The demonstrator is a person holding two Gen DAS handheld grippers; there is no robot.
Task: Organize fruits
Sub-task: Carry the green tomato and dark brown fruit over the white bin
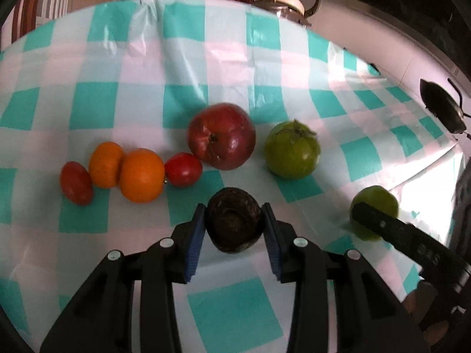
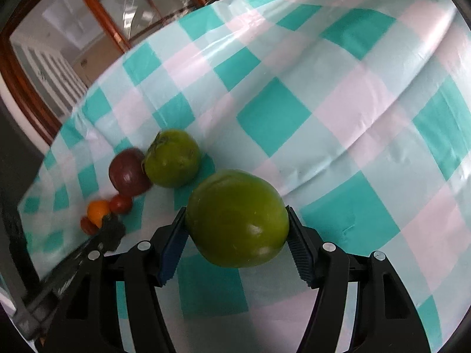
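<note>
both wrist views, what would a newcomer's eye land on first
Each gripper grips a fruit: the left gripper clamps a dark brown fruit, and the right gripper clamps a big green fruit. Behind them, a row of fruits lies on the teal checked tablecloth, the large red fruit standing out.

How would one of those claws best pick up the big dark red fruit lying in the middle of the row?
Grip the big dark red fruit across its round middle, coming down from above and the near side. Its stem end faces the camera, so the smooth flanks suit the pads. The small red fruit sits close on its left, so I would angle the fingers front to back.
</note>
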